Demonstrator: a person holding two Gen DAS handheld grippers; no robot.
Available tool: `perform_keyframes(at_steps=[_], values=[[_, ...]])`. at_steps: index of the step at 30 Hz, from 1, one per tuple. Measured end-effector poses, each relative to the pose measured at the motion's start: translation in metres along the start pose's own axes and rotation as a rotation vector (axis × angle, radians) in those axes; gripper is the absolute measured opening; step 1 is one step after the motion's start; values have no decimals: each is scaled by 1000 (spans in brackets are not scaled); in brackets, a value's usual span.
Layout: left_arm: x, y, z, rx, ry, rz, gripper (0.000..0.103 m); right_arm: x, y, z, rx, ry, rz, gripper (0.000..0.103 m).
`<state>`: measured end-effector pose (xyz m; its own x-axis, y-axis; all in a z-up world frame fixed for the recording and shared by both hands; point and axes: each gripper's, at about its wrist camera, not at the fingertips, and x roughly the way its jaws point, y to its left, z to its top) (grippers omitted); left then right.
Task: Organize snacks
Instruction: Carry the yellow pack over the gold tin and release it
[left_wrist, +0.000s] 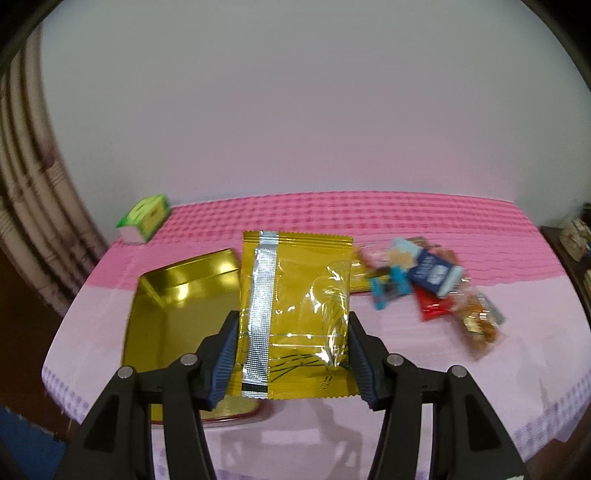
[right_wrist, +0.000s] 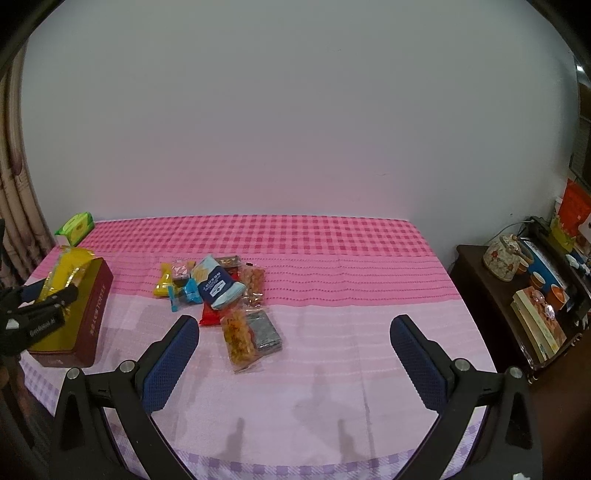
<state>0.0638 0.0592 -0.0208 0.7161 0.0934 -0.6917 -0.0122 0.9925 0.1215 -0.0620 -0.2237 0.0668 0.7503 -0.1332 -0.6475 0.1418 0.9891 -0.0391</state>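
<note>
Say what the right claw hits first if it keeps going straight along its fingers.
Probably bare tablecloth. The right claw is open and empty, angled down at the cloth just right of the snack pile. The nearest packet sits slightly left of that line; depth is unclear.

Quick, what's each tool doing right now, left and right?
Left tool: closed on the gold snack packet, held above the open gold tin.
Right tool: open, holding nothing, above the tablecloth.
</note>
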Motion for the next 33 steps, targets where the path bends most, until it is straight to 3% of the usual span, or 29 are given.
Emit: perform_keyframes(at_steps=[7,17,29,33], values=[[18,43,-8,-55,32,99,55,4,5,-2,-16,13,5,103],[64,105,-37,-167,138,144,55,18,15,-9,-40,48,2,103],[123,138,-66,-267,248,125,56,58,37,-29,-109,124,-15,103],[123,138,-66,-257,225,119,59,73,42,-38,-122,165,-4,103]])
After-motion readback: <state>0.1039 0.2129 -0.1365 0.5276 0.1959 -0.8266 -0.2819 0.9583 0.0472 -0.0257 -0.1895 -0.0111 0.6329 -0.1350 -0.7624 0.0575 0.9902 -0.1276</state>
